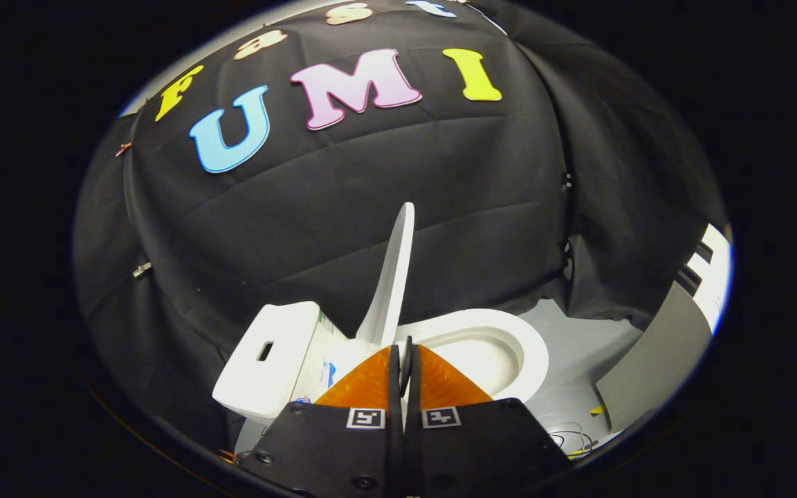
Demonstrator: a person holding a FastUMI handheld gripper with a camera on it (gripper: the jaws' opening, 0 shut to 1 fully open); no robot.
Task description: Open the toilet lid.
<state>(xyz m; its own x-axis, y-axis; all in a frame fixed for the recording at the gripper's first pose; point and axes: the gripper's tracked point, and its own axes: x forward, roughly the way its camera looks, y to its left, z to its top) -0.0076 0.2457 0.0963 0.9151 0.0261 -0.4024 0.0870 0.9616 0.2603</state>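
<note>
1 relation governs what comes next: the toilet lid (393, 277) stands raised, nearly upright, directly ahead of the gripper (405, 353) and just beyond its fingertips, its long axis running up from the hinge beside the tank (270, 356). Both fingers are pressed together with nothing between them. The bowl (502, 346) lies exposed to the right of the lid. By my judgement, the lid is already open.

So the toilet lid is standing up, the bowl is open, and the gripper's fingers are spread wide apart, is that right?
Not quite. In the gripper view the gripper has its fingers closed together, nothing between them. The rest holds: the toilet lid stands raised, and the bowl is open beyond the fingers.
</note>
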